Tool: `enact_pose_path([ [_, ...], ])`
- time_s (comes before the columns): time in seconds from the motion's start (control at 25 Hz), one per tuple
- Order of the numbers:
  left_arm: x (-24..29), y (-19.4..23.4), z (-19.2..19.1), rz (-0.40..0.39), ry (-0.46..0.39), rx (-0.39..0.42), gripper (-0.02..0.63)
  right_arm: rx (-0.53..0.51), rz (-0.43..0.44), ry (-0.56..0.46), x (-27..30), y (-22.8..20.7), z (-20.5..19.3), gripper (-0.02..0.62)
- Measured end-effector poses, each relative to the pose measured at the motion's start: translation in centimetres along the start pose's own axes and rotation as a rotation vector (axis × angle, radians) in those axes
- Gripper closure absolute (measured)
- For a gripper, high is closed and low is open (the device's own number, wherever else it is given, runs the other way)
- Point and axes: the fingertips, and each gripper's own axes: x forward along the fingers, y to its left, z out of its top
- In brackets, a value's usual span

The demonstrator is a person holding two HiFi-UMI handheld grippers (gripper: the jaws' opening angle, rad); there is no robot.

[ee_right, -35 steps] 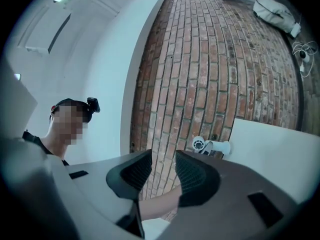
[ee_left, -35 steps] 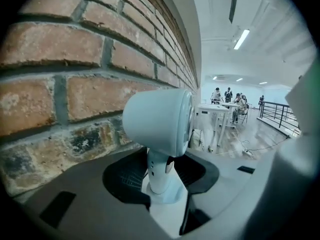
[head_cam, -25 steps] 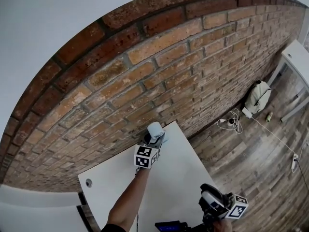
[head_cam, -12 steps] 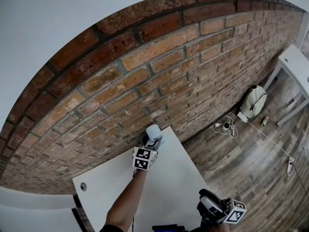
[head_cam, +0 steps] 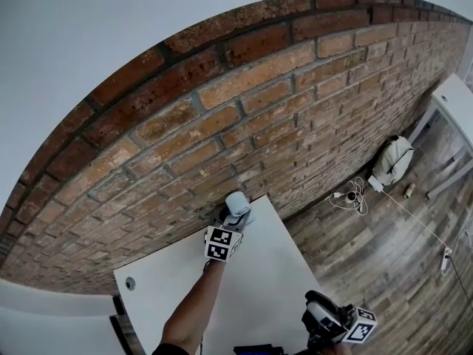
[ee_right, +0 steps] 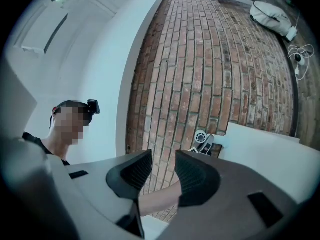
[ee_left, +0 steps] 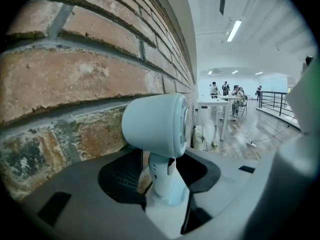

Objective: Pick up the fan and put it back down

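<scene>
A small pale-blue fan (head_cam: 236,203) stands upright at the far edge of the white table (head_cam: 259,287), close to the brick wall. My left gripper (head_cam: 233,217) reaches it from the near side. In the left gripper view the fan (ee_left: 157,124) fills the middle, its stem between the jaws of my left gripper (ee_left: 160,171). The jaws have just been opening, and a sliver of brick shows between the left pad and the stem. My right gripper (head_cam: 314,318) hovers at the table's near edge, tilted upward. Its jaws (ee_right: 162,176) stand apart with nothing between them. That view also catches the far fan (ee_right: 201,136).
The brick wall (head_cam: 244,95) runs right behind the fan. A round hole (head_cam: 131,282) sits in the table's left corner. On the wood floor to the right lie a white bag (head_cam: 392,161) and cables (head_cam: 351,194), beside another white table (head_cam: 454,98).
The head camera has shifted slightly. The left gripper stays at the fan by the wall, and the right gripper keeps its place near the table's front.
</scene>
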Motion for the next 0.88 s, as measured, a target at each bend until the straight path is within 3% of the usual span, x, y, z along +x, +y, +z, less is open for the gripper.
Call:
enact_pose_path([
  [0.2, -0.5, 0.2, -0.1, -0.006, 0.002, 0.011, 0.389, -0.004, 0.011, 0.003, 0.1, 0.3, 0.1, 0.463],
  [0.36, -1.4, -0.5, -0.3, -0.037, -0.022, 0.006, 0.256, -0.002, 0.02, 0.007, 0.2, 0.4, -0.1, 0.463],
  [0.48, -4.0, -1.2, -1.3, -0.013, -0.037, -0.031, 0.241, 0.001, 0.034, 0.014, 0.4, 0.7, -0.3, 0.463],
  [0.6, -8.8, -3.2, -3.5, 0.009, -0.071, -0.127, 0.241, 0.009, 0.055, 0.028, 0.8, 1.0, -0.8, 0.463],
  [0.68, -13.3, -4.4, -5.2, 0.025, -0.118, -0.234, 0.241, 0.012, 0.078, 0.05, 1.4, 1.3, -1.3, 0.463],
  [0.88, -27.6, -6.7, -7.0, 0.001, -0.324, -0.539, 0.248, 0.005, 0.144, 0.101, 3.1, 3.4, -3.7, 0.463],
])
